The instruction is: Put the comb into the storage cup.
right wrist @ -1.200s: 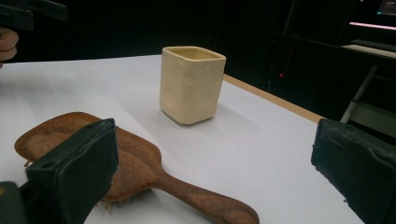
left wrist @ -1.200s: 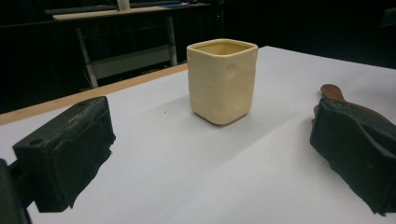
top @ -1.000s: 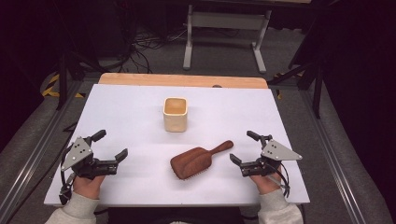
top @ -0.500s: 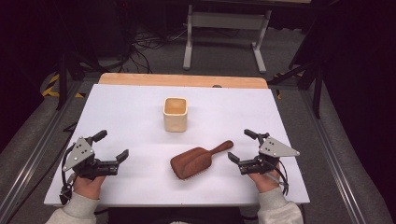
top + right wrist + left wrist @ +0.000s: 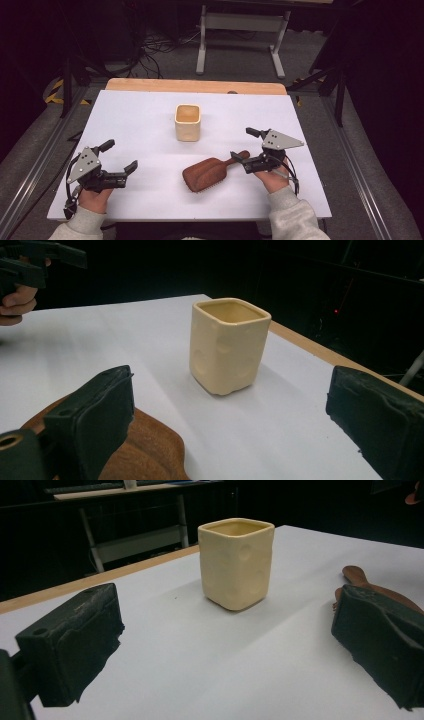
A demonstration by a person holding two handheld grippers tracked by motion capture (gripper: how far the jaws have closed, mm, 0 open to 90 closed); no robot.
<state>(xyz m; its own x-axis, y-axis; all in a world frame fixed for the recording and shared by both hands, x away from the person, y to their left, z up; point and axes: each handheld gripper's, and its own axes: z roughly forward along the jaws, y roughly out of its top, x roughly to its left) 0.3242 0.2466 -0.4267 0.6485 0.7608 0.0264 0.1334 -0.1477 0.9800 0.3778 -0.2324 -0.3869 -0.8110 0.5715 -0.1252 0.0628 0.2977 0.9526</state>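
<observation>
In the lower middle of the high view, a wooden hairbrush (image 5: pixel 210 171) lies bristles-down on the white surface (image 5: pixel 140 125), its handle pointing up and to the right toward the right gripper (image 5: pixel 242 145). That gripper's fingers stand wide open with nothing between them, the lower one just beside the handle's rounded tip, though whether it touches cannot be told. At lower left of that view the left gripper (image 5: pixel 120 156) hovers well apart from the brush, its fingers open and empty too.

This reads as the approach step: the right gripper is lining up on the brush handle, and no grasp is made yet. The next move likely calls for lowering the open fingers astride the narrow handle and closing squarely, since the smooth, rounded wood could twist or slip if pinched off-centre.

Toward the upper middle of the high view stands a cream cup (image 5: pixel 187 121), upright and apart from the brush. In the right gripper view the cup (image 5: pixel 227 345) looks ceramic, squarish with rounded corners, shallow round dimples in its walls and a glossy finish. The brush head (image 5: pixel 150 450), at lower left of that view, is a dark reddish-brown with a polished, gently domed back. The fingers carry black pads with a matte, slightly rough face.
</observation>
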